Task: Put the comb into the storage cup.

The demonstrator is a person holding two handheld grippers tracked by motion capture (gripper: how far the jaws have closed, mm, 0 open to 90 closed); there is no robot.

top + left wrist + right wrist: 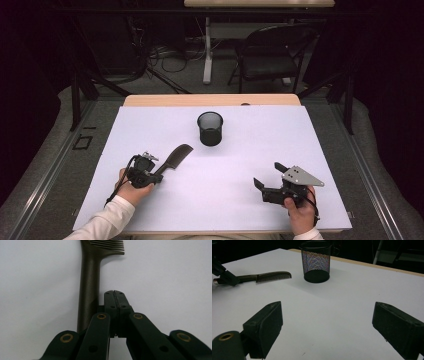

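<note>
Your left hand-held gripper (115, 293) is closed on nothing, just beside the comb (90, 287) handle lying flat on the counter (225, 190). Reopen it and straddle the handle squarely. Your right hand-held gripper (327, 327) waits open, empty.

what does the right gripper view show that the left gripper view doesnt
The right gripper view alone shows the mesh cup standing upright, the table's wooden far edge, and its own tongs wide open over bare white surface. The left gripper view alone shows its tongs pressed shut, beside the comb's handle rather than around it. Both show the dark comb lying on the white table cover.
</note>
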